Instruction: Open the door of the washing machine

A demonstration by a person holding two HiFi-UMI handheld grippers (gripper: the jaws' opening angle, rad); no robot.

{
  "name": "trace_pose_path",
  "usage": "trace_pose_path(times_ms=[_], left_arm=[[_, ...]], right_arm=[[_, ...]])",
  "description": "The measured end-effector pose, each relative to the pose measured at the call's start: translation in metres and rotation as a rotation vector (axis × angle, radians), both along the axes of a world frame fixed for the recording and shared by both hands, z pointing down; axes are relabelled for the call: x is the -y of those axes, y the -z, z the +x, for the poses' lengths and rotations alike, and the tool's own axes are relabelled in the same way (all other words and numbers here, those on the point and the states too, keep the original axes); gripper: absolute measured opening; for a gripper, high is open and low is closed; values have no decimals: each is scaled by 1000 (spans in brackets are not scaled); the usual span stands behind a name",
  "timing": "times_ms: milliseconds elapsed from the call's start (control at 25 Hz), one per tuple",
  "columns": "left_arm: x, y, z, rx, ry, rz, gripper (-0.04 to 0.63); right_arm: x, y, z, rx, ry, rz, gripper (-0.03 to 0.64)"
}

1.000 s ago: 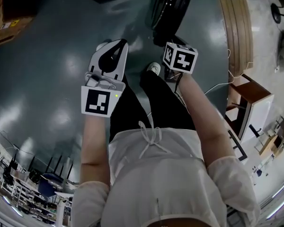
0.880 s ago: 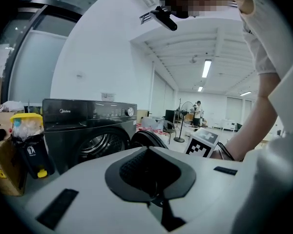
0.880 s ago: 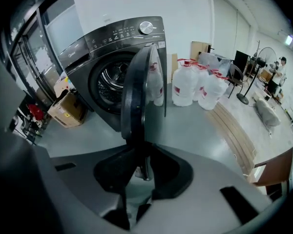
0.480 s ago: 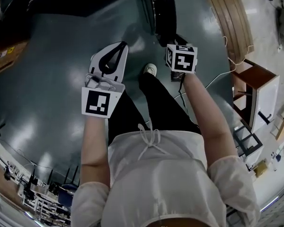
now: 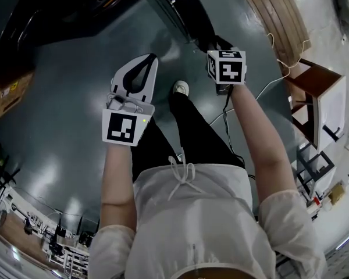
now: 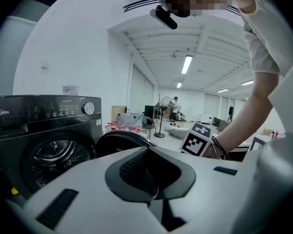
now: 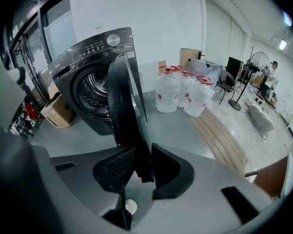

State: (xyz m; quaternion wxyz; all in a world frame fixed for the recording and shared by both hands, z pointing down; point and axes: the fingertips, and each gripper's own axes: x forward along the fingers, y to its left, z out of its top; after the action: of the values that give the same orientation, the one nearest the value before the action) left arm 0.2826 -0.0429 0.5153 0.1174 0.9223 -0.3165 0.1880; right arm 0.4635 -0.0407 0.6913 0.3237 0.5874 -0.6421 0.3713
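The dark washing machine (image 7: 95, 82) stands with its round door (image 7: 124, 106) swung out, and the drum shows behind it. My right gripper (image 7: 144, 172) has the door's edge between its pads, which still press on it while the jaws are opening slightly. In the head view only its marker cube (image 5: 227, 67) shows, just below the dark door (image 5: 183, 7). My left gripper (image 5: 147, 58) hangs shut and holds nothing, left of the door and away from it. The left gripper view shows the washing machine (image 6: 44, 140), the door (image 6: 122, 139) and the left gripper (image 6: 154, 199) with its jaws together.
Large water bottles (image 7: 183, 94) stand right of the machine, and a cardboard box (image 7: 58, 112) on its left. Wooden boards (image 5: 279, 16) lie on the floor at the right, near a brown cabinet (image 5: 317, 97) and a cable. The person's shoe (image 5: 180, 88) is between the grippers.
The floor and the door have slid across the head view as the person moved. Both hands went along, and the right gripper stayed at the door's edge.
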Motion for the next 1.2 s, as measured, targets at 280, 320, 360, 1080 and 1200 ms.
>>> trace_pose_path(times_ms=[280,320,360,1080,1200], left_arm=[[9,2,47,1,-35,-2,21],[10,3,51,2,-38,-6,21],[10,2,55,2,-42,-10,21],[27,6,72,-24,-80,-20,21],[29,16,72,-23,-80,-12,21]], right_arm=[[9,0,41,-11,23,10,89],[10,0,44,-15,27,13,89],[12,0,48,-21,29,15,89],[26,18,81,-75,34,29,95],[21,36,82,-129,65,41,39]])
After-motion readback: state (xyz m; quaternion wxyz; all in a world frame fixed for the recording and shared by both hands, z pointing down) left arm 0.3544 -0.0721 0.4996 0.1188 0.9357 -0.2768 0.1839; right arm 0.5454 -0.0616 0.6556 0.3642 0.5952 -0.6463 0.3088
